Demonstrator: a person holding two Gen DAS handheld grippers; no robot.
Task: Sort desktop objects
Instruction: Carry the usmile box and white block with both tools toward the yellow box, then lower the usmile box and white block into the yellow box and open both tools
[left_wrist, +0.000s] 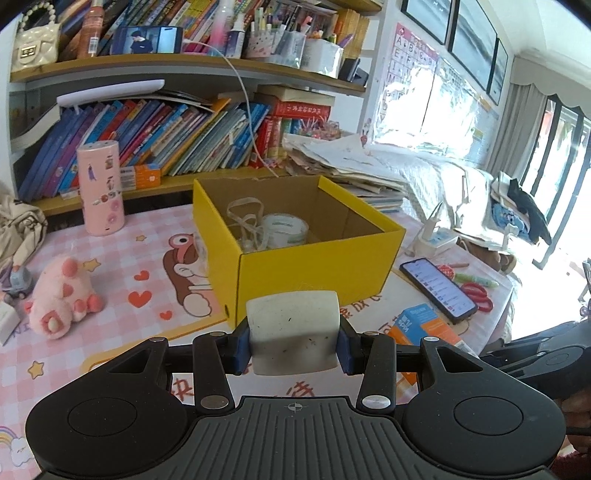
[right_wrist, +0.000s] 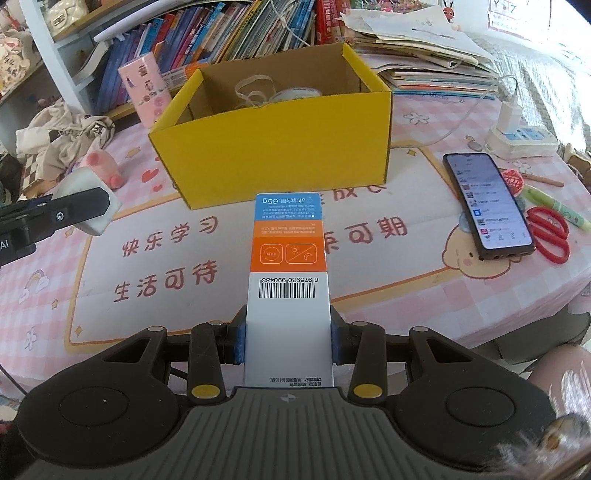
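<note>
**Both claws loaded, box ahead**

Your left claw (left_wrist: 294, 347) grips a white rectangular eraser block (left_wrist: 293, 328); your right claw (right_wrist: 287, 339) clamps a long white, orange and blue carton (right_wrist: 287, 266). Just beyond both stands the open yellow cardboard box (right_wrist: 273, 147); a black smartphone (right_wrist: 487, 205) lies right.

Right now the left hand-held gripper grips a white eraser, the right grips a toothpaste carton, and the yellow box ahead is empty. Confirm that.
Not quite: the yellow box is not empty. The left wrist view shows a tape roll and white straps inside. The eraser and carton grips are right.
</note>
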